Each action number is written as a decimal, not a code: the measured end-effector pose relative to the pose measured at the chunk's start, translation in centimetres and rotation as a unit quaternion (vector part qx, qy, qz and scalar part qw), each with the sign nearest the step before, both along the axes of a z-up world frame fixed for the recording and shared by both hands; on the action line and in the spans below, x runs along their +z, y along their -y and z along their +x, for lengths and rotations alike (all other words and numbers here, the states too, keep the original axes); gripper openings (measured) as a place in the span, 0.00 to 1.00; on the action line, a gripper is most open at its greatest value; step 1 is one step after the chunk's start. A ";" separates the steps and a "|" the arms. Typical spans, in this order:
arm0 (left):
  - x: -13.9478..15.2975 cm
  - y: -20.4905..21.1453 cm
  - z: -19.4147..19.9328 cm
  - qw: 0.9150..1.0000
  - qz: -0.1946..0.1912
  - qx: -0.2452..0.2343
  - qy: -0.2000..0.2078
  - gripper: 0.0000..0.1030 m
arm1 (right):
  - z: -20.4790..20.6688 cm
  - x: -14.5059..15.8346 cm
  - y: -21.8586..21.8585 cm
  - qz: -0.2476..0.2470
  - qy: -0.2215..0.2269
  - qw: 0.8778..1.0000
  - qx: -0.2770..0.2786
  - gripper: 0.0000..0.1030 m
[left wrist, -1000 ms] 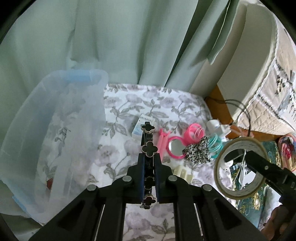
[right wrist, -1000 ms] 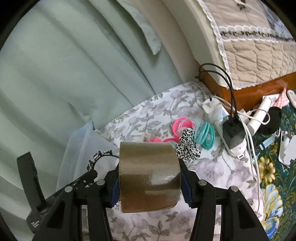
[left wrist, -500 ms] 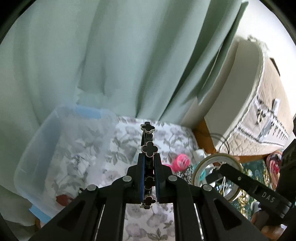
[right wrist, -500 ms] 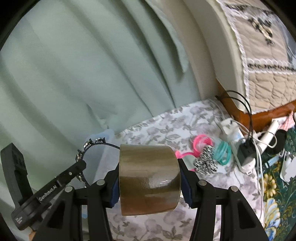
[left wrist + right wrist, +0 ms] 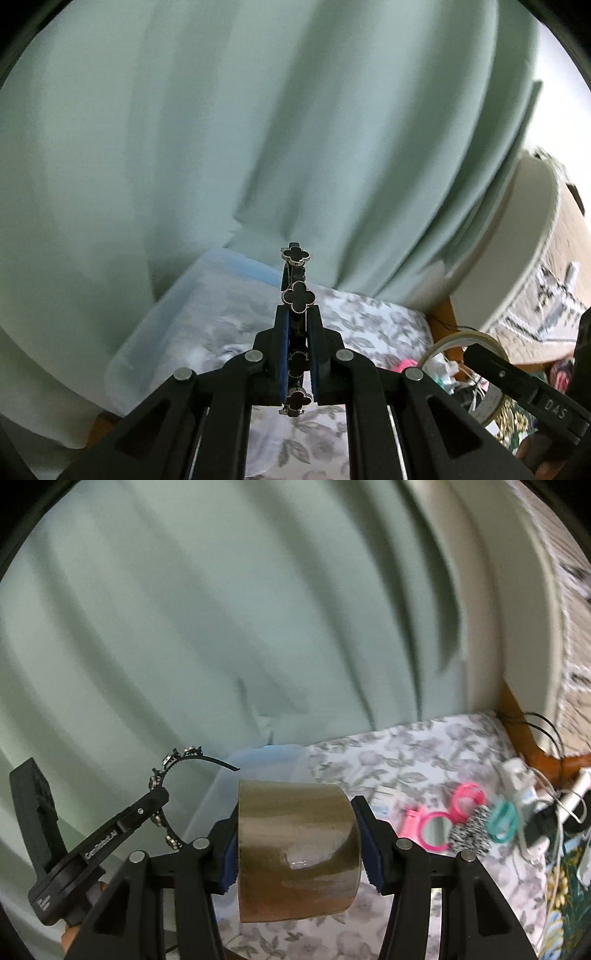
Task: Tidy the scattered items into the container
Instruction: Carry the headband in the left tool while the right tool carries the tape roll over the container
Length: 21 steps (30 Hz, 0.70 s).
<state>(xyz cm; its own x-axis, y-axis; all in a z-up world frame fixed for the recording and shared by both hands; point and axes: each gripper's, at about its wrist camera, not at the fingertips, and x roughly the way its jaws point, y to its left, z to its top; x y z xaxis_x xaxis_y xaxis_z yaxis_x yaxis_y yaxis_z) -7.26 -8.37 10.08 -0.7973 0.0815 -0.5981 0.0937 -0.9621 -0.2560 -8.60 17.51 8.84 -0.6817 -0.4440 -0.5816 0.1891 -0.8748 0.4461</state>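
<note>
My left gripper (image 5: 298,314) is shut on a thin black headband with clover ornaments (image 5: 298,297), which sticks up past the fingertips. It hangs in the air over the near corner of the clear plastic bin (image 5: 177,332). In the right wrist view the same headband (image 5: 166,771) curves out of the left gripper (image 5: 157,799) at the lower left. My right gripper (image 5: 299,808) is shut on a wide roll of brown packing tape (image 5: 297,849), held above the floral cloth just right of the bin (image 5: 258,764). The tape roll (image 5: 458,354) also shows at the right of the left wrist view.
On the floral cloth (image 5: 388,753) lie a pink hand mirror (image 5: 434,829), pink hair ties (image 5: 467,797), a black-and-white scrunchie (image 5: 472,829) and teal hair ties (image 5: 502,818). A power strip with cables (image 5: 532,812) sits at the right. Green curtain (image 5: 221,627) hangs behind.
Both grippers have risen with their loads and tilted up toward the curtain. The bin and the scattered items now sit lower and smaller in both views.
</note>
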 end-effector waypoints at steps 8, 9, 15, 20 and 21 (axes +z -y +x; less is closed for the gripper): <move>-1.3 4.9 0.4 0.999 0.016 0.045 0.014 0.09 | -0.6 0.5 6.3 0.011 -0.004 0.998 0.064 0.55; -1.6 5.5 0.4 0.998 0.018 0.050 0.016 0.09 | -0.6 0.4 7.2 0.014 -0.003 0.997 0.072 0.55; -3.3 7.6 0.0 0.997 0.029 0.061 0.033 0.09 | -1.0 -0.5 10.8 0.033 0.009 0.994 0.105 0.55; -5.1 8.3 -0.3 0.996 0.039 0.062 0.053 0.09 | -1.6 -1.8 13.4 0.049 0.026 0.991 0.121 0.55; -5.4 8.5 -0.3 0.996 0.041 0.062 0.057 0.09 | -1.7 -2.0 13.9 0.051 0.029 0.991 0.124 0.55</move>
<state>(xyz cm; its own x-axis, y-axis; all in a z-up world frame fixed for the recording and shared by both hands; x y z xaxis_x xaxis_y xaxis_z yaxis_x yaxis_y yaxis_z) -7.61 -16.84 4.67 -0.7319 0.0385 -0.6804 0.2434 -0.9178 -0.3137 -10.28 3.61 6.82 -0.5229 -0.5301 -0.6675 0.3806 -0.8459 0.3736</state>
